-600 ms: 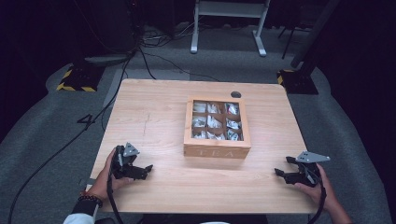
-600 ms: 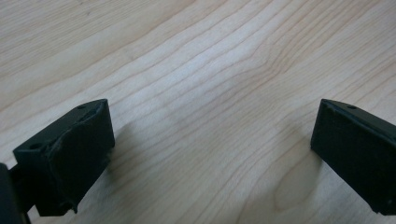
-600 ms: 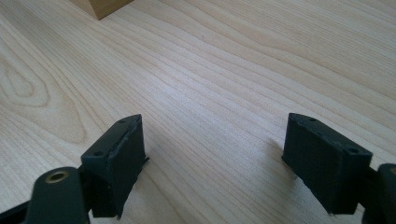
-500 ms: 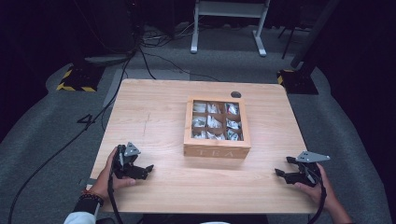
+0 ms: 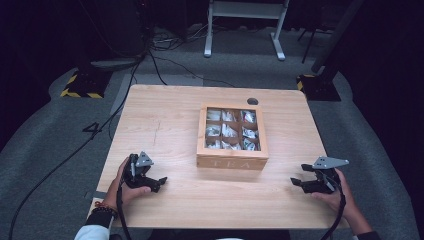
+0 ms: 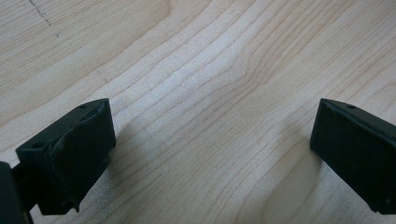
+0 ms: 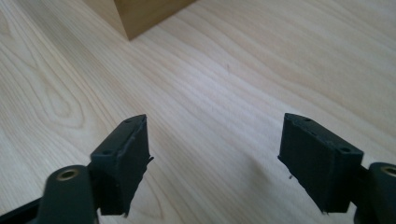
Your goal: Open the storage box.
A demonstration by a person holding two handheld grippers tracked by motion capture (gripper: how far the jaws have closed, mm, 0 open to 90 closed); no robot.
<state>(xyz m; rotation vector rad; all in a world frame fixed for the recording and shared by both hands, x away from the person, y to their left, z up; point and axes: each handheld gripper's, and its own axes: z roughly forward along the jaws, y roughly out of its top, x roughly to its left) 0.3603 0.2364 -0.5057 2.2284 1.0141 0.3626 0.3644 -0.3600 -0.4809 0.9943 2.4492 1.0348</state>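
Dark floor surrounds the worktop (image 5: pixel 165 120), where the tea box (image 5: pixel 231 137) sits mid-table, well apart from the left tool (image 5: pixel 161 182) and right tool (image 5: pixel 295 182), both spread and empty; a one-sided nudge could skid it.

Matt pale wood table (image 5: pixel 165 120) (box (image 5: pixel 231 161) likewise).

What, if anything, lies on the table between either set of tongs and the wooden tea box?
Nothing visible. Bare table separates the left tongs and right tongs, both open and empty, from the tea box.
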